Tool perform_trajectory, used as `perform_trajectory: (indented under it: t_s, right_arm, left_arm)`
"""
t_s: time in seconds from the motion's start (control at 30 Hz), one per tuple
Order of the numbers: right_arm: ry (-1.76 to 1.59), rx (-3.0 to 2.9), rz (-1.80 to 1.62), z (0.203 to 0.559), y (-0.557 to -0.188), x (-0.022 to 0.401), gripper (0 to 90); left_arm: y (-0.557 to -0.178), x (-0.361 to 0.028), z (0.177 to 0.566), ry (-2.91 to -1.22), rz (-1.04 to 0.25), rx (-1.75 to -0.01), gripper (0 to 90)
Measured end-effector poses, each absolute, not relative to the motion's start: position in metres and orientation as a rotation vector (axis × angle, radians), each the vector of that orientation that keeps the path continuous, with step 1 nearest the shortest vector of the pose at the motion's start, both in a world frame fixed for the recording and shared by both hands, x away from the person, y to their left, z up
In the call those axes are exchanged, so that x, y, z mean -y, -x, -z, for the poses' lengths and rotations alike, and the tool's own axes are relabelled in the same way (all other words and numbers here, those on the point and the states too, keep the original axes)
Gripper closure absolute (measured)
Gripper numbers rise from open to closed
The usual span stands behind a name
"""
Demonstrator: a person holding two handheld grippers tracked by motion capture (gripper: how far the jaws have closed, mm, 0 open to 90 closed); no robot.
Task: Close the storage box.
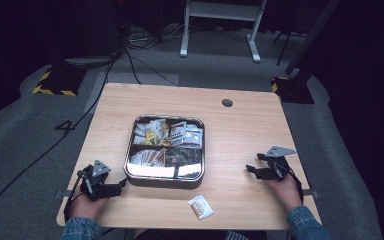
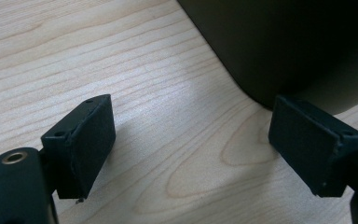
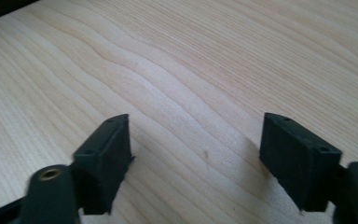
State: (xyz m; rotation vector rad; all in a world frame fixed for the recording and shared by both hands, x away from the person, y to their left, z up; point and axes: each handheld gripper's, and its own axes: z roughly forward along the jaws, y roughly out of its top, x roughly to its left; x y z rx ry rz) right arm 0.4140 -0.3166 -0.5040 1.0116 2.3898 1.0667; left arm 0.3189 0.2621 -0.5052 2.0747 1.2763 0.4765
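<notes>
My left claw sits spread and empty at the tin's near-left corner. Tin's packed with sachets; one sachet lies loose just in front of it. My right claw, right of the tin, is spread too, nothing in it. Looks like between-picks, so next I'd reach for that loose sachet. Pale wood surface, dark room, grey floor.

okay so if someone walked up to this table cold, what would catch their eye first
Most likely the shiny square metal tin at the table's middle, packed with small sachets. Next, one loose sachet lying alone near the front edge of the wooden table. The left gripper and right gripper rest either side of the tin, both open and empty.
</notes>
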Motion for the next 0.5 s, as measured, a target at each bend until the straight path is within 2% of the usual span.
perform_trajectory:
  t_s: [0.03,0.2,0.5]
  right_arm:
    - [-1.012,-2.39,-1.067,0.504,-0.414,0.3166,23.3]
    - [-1.014,-2.418,-1.046,0.5049,-0.417,0.3153,12.0]
    - [-1.017,-2.416,-1.043,0.505,-0.4173,0.3153,11.7]
  left_arm:
    - [-0.3189,-0.2621,0.5052,-2.075,-0.477,-1.276,15.1]
    - [-0.3189,-0.2621,0.5052,-2.075,-0.476,-1.276,15.1]
    - [-0.319,-0.262,0.5052,-2.074,-0.475,-1.276,15.1]
